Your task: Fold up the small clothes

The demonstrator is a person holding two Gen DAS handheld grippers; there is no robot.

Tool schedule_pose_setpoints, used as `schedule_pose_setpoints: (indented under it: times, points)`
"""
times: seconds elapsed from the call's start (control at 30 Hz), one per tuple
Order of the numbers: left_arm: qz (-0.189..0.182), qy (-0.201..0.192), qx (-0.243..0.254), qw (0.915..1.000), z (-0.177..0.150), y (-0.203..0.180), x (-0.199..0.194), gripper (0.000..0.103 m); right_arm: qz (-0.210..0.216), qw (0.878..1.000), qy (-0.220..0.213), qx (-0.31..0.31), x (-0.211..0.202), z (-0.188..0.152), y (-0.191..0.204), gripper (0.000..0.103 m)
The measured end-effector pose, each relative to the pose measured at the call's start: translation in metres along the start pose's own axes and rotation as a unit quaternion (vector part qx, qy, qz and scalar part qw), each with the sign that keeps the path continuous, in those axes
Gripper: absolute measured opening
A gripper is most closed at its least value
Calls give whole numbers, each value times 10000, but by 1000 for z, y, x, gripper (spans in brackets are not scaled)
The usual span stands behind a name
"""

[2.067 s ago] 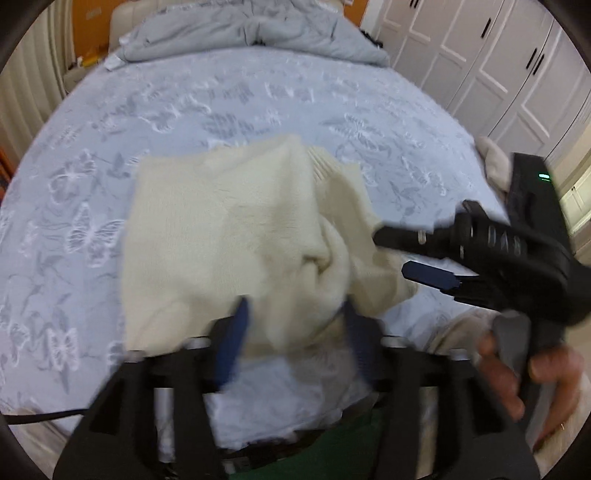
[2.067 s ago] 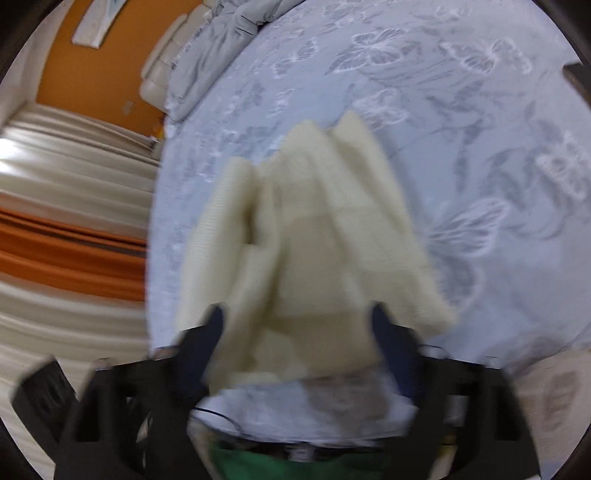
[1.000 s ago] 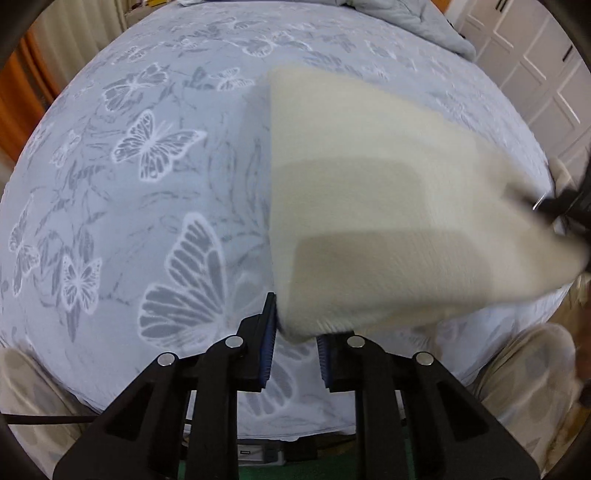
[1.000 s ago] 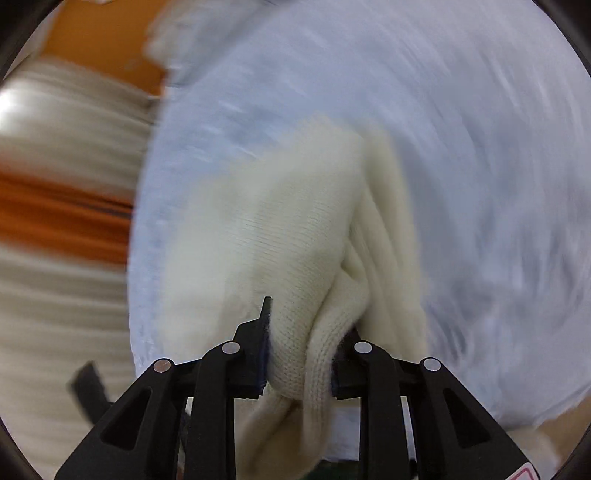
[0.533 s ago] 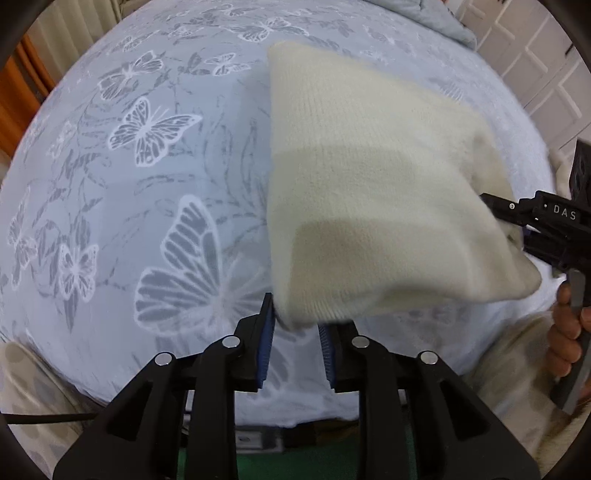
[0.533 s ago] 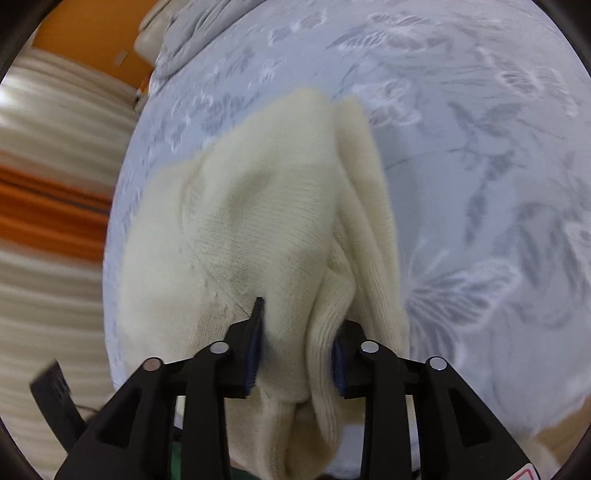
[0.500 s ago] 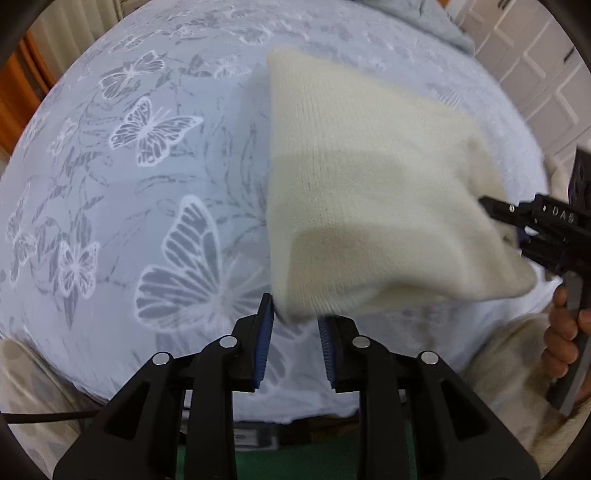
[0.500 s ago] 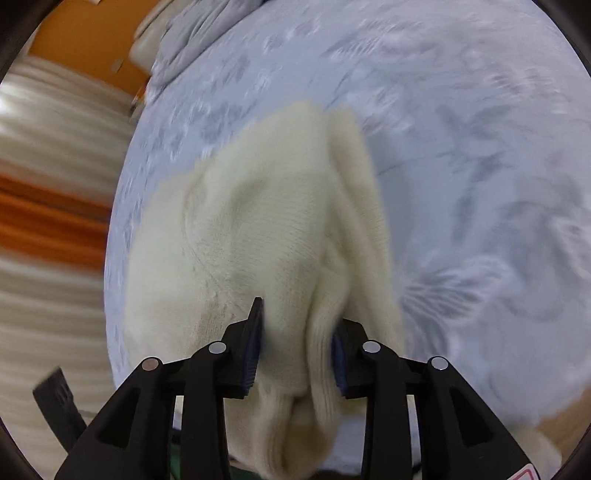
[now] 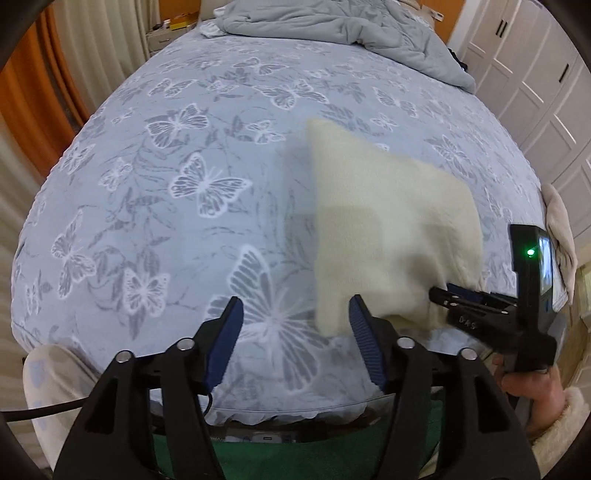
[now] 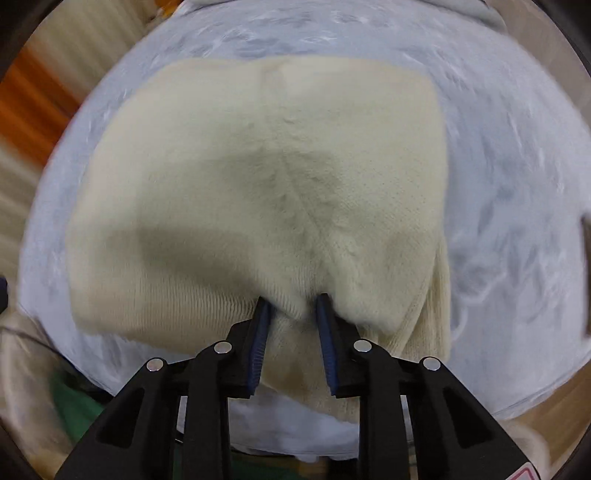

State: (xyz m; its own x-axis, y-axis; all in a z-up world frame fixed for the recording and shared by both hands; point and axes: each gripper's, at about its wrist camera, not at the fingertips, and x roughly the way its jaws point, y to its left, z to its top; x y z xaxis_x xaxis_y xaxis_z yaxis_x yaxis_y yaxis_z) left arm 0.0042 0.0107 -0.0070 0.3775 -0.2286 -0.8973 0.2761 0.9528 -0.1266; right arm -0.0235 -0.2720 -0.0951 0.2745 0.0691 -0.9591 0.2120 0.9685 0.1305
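We see the bed (image 9: 155, 229) first, a wide mattress under a pale blue-grey sheet printed with white and grey butterflies, its surface smooth and slightly quilted, stretching away ahead of both tongs. A rumpled grey duvet (image 9: 332, 26) lies heaped at its far end, well beyond the left tongs.

The cream sweater (image 9: 384, 236) comes next: a soft, fuzzy knit folded into a roughly square pad with ribbed edges. From the left tongs (image 9: 295, 325) it lies just ahead and to the right, its near corner beside the right blue pad. Those tongs have just been opening and now stand spread, their ridged blue pads (image 9: 225, 336) well apart with only sheet between them.

The right tongs (image 10: 291, 314) have just been closing; their pads pinch a bunched fold of the knit at the sweater's near edge, and the rest of the garment spreads ahead of them. A hand (image 9: 532, 387) in a fleecy cuff holds that black plastic tool.
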Motion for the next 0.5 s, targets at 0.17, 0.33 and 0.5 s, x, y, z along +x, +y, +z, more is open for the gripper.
schedule_pose_setpoints:
  times: [0.17, 0.33, 0.5]
  points:
    - [35, -1, -20, 10000, -3, 7, 1, 60, 486, 9973, -523, -190, -48, 10, 33, 23]
    - [24, -9, -4, 10000, -2, 5, 0, 60, 985, 9931, -381, -507, -40, 29, 76, 23]
    - [156, -38, -59, 9999, -1, 10, -3, 61, 863, 9921, 350, -841, 17, 27, 96, 21]
